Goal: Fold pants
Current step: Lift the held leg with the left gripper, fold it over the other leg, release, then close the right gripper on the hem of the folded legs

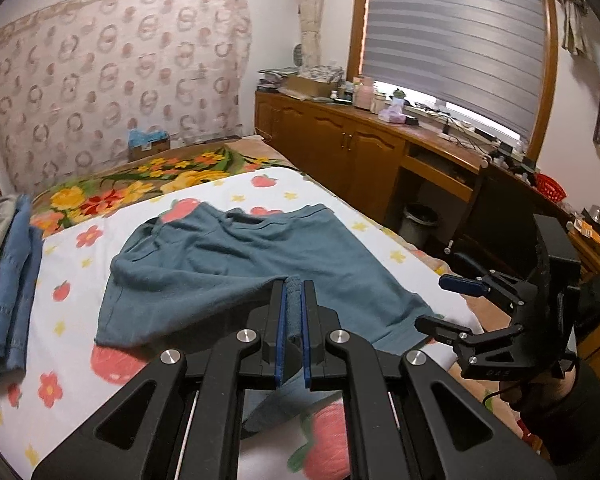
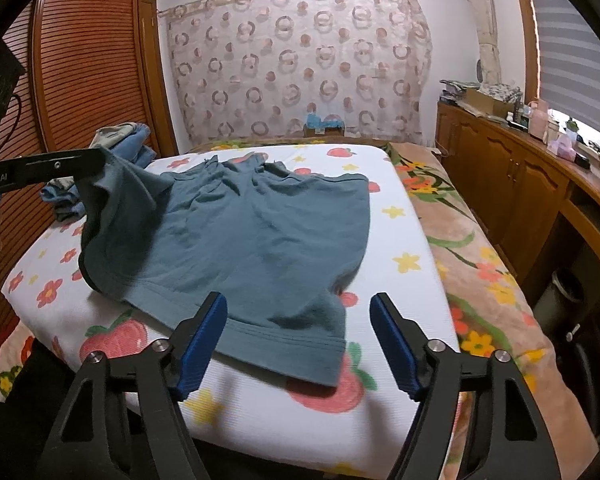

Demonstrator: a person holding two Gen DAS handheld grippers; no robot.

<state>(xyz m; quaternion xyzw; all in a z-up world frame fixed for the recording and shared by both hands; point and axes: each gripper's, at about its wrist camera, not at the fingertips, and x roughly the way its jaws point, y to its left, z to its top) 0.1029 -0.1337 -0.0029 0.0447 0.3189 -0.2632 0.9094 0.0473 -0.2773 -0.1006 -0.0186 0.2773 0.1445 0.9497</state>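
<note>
Teal-blue pants (image 1: 220, 264) lie spread on a white sheet with flowers and strawberries (image 1: 76, 280). My left gripper (image 1: 294, 292) is shut on one leg's hem and holds it raised off the bed. In the right wrist view that same left gripper (image 2: 96, 162) shows at the left edge, with the lifted cloth of the pants (image 2: 252, 232) draping down from it. My right gripper (image 2: 299, 300) stands open low over the near hem of the other leg, with the cloth under the gap and neither pad pressing on it. The right gripper (image 1: 440, 304) also appears at the bed's right edge.
A pile of folded denim and grey clothes (image 1: 8, 280) lies on the bed's left side, also the pile (image 2: 128, 140). A floral blanket (image 2: 460, 240) covers the bed's right strip. Wooden cabinets (image 1: 340, 136) and a bin (image 1: 420, 224) line the right wall; a slatted wardrobe (image 2: 88, 60) stands left.
</note>
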